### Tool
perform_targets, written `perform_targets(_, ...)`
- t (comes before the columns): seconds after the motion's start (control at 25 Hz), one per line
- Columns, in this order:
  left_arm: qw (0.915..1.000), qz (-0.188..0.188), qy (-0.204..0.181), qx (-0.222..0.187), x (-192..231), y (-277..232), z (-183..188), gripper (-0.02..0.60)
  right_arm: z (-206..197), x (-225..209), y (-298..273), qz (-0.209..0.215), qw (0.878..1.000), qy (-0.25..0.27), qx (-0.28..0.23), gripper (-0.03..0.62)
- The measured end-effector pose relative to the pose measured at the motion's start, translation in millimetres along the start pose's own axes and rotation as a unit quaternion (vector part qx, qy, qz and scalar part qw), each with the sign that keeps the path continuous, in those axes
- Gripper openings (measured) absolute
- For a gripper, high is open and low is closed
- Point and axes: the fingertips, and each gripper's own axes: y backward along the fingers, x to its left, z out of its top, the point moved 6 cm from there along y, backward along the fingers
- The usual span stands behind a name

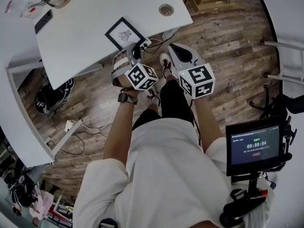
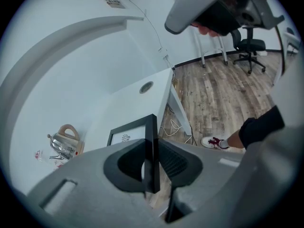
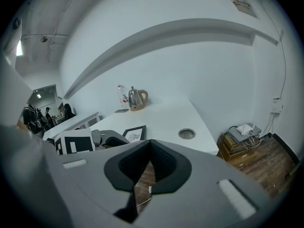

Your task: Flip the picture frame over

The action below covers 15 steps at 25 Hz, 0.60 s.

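Black-edged picture frame (image 1: pixel 124 33), drawing up, lies pinched in left gripper (image 1: pixel 136 49); right gripper (image 3: pixel 150 146) closed, empty.

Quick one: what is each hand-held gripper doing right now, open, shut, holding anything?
Left hand-held gripper: closed on the edge of the picture frame.
Right hand-held gripper: closed, holding nothing.

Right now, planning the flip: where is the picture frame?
Head view: the picture frame lies at the near edge of the white table, one side between the jaws of the left gripper, left of the cable hole.
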Motion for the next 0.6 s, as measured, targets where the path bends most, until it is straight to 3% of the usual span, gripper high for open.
perform_targets(0.28,0.9952,-0.02,0.078,-0.054,14.0,10.9,9.6,0.086,4.2,1.5,-2.8,0.005,1.0,0.002,-0.004,0.002)
perform_targets(0.48,0.9825,-0.039,0.157,-0.093,31.5,17.2,14.4,0.086,7.7,3.2,-5.3,0.01,1.0,0.008,-0.007,0.002)
perform_targets(0.6,0.9696,-0.051,0.21,-0.114,43.7,21.8,15.8,0.086,9.5,4.8,-6.8,0.013,1.0,0.01,-0.008,0.002)
